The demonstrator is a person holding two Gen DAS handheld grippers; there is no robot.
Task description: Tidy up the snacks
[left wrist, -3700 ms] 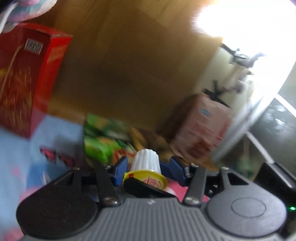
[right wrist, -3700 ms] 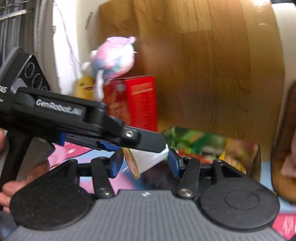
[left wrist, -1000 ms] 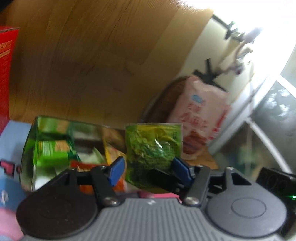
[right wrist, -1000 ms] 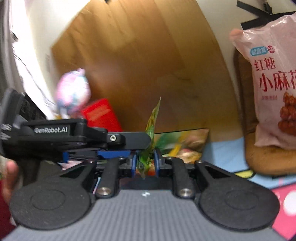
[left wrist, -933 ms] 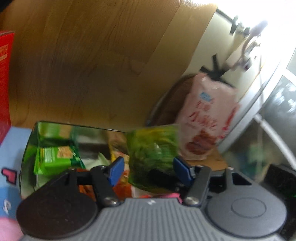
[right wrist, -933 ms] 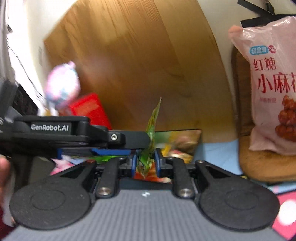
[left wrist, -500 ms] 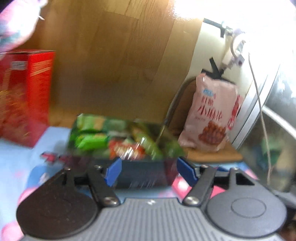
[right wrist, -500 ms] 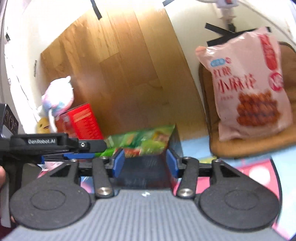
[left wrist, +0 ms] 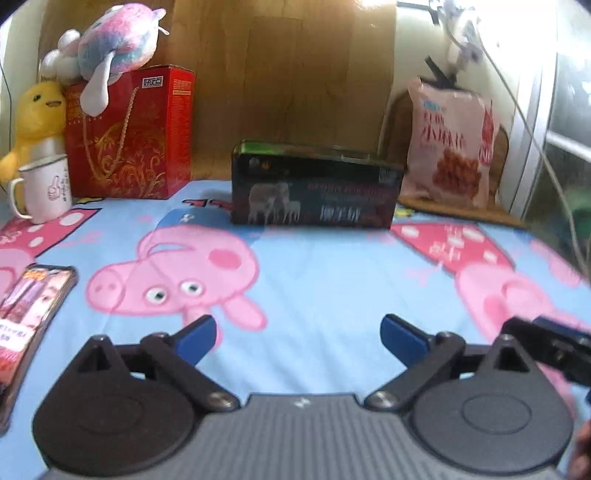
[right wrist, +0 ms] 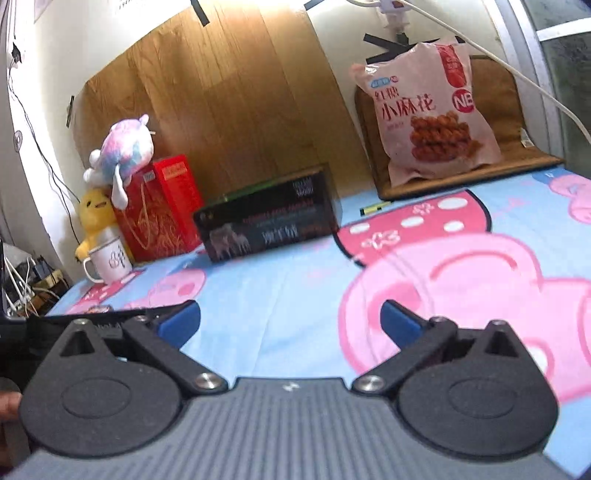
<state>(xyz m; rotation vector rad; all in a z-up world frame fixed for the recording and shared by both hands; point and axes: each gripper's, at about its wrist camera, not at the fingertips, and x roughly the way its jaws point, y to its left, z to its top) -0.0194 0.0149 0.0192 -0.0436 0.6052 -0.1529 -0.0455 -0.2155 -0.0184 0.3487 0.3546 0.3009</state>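
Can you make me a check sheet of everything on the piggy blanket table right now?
Surface: pig-print cloth, mostly bare in front.
Job's things: dark snack box at the back; pink snack bag leaning on a brown cushion.
Clutter: red box, plush toys, white mug, phone.
Grippers: left gripper and right gripper open, nothing between them.
Cables: white cable by the wall.
Surroundings: wooden board, window at right.

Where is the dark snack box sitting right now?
In both wrist views the dark snack box stands at the far edge of the cartoon cloth, between the red box and the pink bag.
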